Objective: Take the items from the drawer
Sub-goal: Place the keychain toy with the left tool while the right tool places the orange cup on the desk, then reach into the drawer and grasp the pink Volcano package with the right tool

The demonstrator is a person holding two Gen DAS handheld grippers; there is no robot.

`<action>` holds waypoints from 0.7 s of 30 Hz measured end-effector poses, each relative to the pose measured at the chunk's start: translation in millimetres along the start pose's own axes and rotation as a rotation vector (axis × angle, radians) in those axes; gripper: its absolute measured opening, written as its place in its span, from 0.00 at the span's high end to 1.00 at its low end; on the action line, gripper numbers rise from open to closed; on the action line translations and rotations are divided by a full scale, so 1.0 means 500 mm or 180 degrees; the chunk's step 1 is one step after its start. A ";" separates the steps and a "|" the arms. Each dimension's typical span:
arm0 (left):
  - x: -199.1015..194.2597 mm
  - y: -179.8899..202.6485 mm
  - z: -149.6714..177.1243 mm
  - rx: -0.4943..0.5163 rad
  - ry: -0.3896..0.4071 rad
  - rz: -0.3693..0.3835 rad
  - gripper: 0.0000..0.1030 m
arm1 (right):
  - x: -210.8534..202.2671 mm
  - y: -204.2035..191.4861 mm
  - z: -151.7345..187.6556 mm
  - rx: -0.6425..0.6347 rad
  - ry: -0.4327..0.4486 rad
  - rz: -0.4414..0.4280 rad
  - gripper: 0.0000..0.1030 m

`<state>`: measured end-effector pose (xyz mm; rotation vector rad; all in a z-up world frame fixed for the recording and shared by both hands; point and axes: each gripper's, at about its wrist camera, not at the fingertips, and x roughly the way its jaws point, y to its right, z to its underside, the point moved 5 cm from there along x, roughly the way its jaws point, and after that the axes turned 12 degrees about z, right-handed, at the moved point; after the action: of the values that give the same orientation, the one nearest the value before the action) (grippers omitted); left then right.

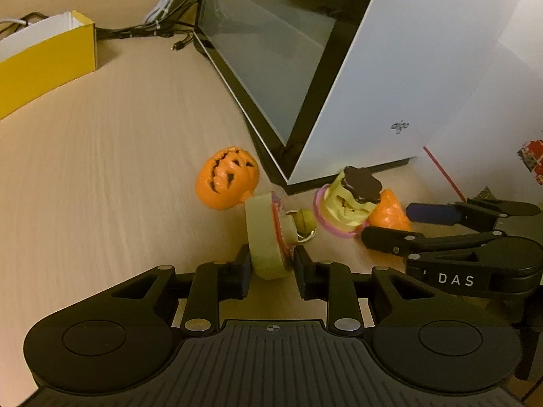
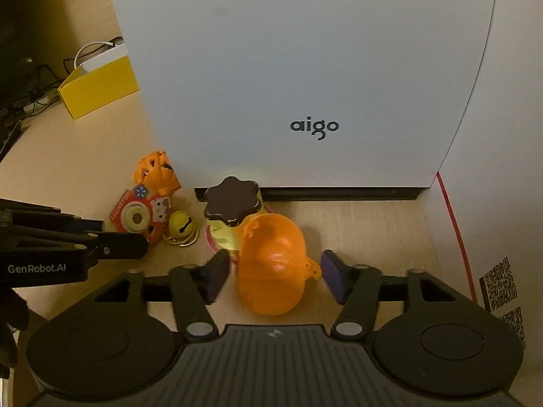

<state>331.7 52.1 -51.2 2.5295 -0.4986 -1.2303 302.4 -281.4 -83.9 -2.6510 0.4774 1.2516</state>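
My left gripper (image 1: 271, 271) is shut on a round cream toy camera (image 1: 266, 237) with a red front, which stands on edge on the wooden table (image 1: 118, 169). The right wrist view shows that toy camera (image 2: 137, 217) beside the left gripper (image 2: 118, 235). My right gripper (image 2: 276, 273) is open, its fingers on either side of an orange half-shell (image 2: 271, 264) without touching it. An orange pumpkin head (image 1: 225, 178), a small yellow bell (image 1: 303, 220) and a yellow figure with a brown cap (image 1: 349, 200) lie close together. No drawer is in view.
A white aigo box (image 2: 305, 68) stands right behind the toys. A black-framed panel (image 1: 264, 51) leans against its left side. A yellow carton (image 1: 44, 64) and cables (image 1: 163, 17) sit at the far left. QR labels (image 2: 500, 283) are on the white surface at the right.
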 end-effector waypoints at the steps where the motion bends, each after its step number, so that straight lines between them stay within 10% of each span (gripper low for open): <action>1: -0.007 -0.001 0.001 0.0000 0.0019 0.0011 0.72 | -0.006 -0.003 0.001 -0.0018 0.0019 0.0018 0.34; 21: -0.184 -0.066 0.121 -0.0386 0.0397 -0.0257 0.71 | -0.148 -0.077 0.116 -0.0465 -0.0012 -0.0209 0.28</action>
<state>236.6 114.6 -36.1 2.5249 -0.2868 -1.0859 230.6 -213.3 -62.7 -2.7580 0.3062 1.3190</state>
